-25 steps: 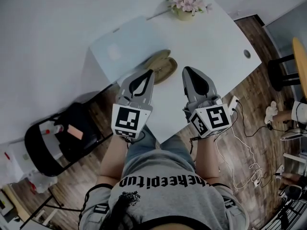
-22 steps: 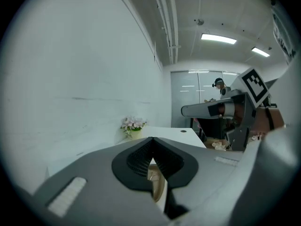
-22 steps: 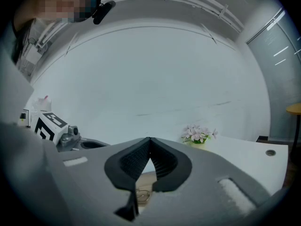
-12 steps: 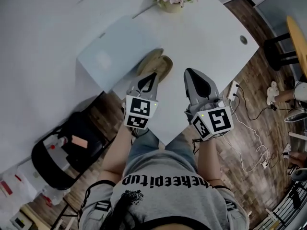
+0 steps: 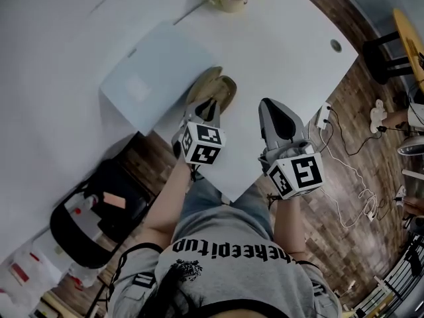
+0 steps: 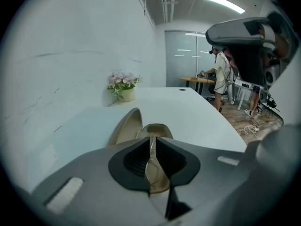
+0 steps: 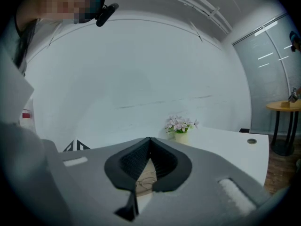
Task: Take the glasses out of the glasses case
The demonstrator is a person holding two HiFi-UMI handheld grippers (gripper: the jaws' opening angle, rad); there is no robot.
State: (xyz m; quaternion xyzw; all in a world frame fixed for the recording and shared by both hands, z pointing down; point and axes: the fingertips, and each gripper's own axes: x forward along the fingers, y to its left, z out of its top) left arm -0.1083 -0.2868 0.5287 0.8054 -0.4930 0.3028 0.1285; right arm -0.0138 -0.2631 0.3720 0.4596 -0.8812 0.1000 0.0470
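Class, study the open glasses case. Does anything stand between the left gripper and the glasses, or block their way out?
Nothing visible does. The lid of the case stands open, and the left gripper is shut on the glasses. The right gripper, shut and empty, is apart from the case.

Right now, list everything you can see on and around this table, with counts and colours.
glasses case: one, tan, open, on the table beside the mat
glasses: one pair, thin gold frame, over the case
mat: one, pale blue, on the table
flower pot: one, pink flowers, far table edge
table: one, white
chair: one, black, floor at left
power strip: one, white, floor at right
left gripper: grey, shut on the glasses
right gripper: grey, shut on nothing
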